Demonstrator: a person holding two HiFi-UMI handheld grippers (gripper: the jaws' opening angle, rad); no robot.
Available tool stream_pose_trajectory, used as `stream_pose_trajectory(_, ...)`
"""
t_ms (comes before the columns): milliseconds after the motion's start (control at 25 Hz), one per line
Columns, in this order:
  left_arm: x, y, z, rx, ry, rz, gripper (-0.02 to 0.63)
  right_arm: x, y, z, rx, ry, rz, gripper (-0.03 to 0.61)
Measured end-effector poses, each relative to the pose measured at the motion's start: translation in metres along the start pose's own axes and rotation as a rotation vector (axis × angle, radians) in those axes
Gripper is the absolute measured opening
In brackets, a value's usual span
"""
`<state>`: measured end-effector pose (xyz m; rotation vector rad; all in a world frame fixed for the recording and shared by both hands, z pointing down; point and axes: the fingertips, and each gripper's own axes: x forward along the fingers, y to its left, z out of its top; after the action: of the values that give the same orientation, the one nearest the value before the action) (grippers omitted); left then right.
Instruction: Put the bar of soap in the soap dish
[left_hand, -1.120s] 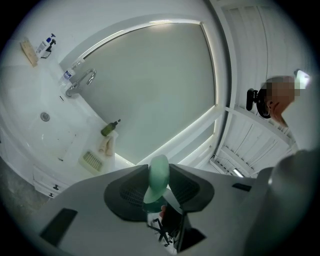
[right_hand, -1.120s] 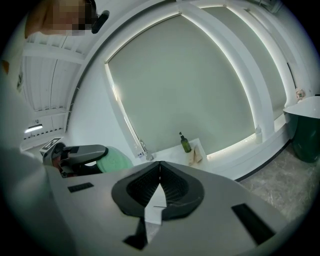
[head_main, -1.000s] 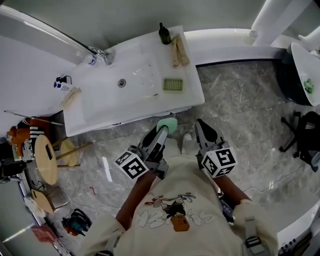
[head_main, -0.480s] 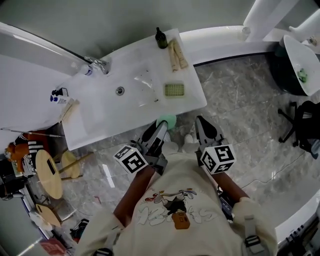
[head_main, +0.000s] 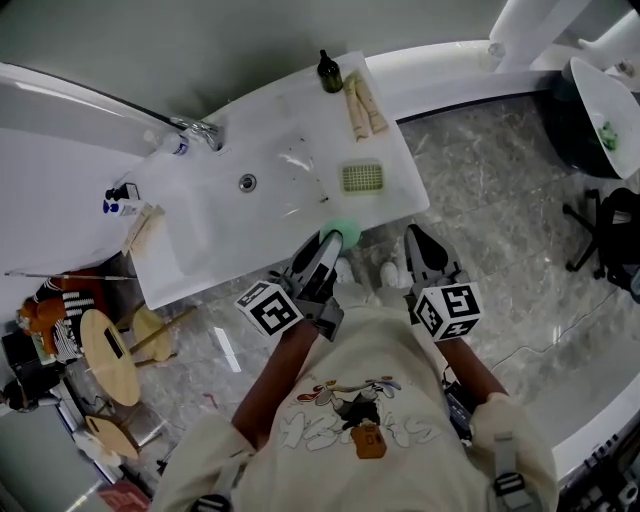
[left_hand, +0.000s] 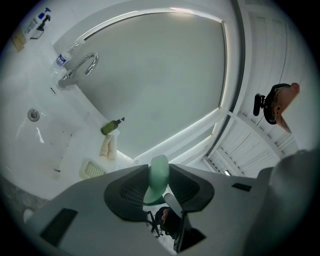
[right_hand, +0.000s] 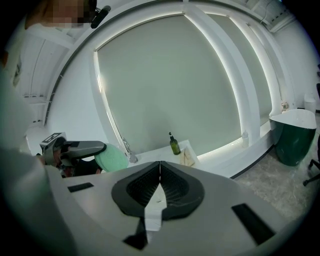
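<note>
A round pale green bar of soap (head_main: 343, 232) is clamped between the jaws of my left gripper (head_main: 335, 240), right at the front edge of the white sink counter (head_main: 400, 205). In the left gripper view the soap (left_hand: 159, 177) stands on edge between the two dark pads. The green slotted soap dish (head_main: 362, 178) lies on the counter just beyond the soap, and the left gripper view shows this dish (left_hand: 92, 169) low on the left. My right gripper (head_main: 416, 240) hangs to the right over the floor, jaws shut with nothing in them (right_hand: 160, 166).
A dark bottle (head_main: 329, 72) and rolled towels (head_main: 362, 105) sit at the counter's far end. The faucet (head_main: 200, 130) and the basin drain (head_main: 246, 182) lie to the left. A wooden stool (head_main: 108, 355) stands at the lower left, a dark green tub (head_main: 590, 120) at the right.
Both grippers have moved forward toward the counter. The soap, earlier over the floor short of the counter, now reaches its front edge near the dish.
</note>
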<state>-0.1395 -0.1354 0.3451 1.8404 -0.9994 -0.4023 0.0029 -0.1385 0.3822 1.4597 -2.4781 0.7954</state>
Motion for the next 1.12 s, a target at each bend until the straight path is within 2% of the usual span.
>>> stream_pose_trajectory(680,0.034,0.036,-0.015,-0.018,0.067,0.020,0.132,0.016,-0.020,-0.025,-0.039,0.040,-0.020,0.008)
stream_pose_trajectory(1120,0.057,0.069,-0.012,-0.046,0.012,0.069,0.132,0.043,-0.027,-0.042,-0.080,0.091,0.012,0.008)
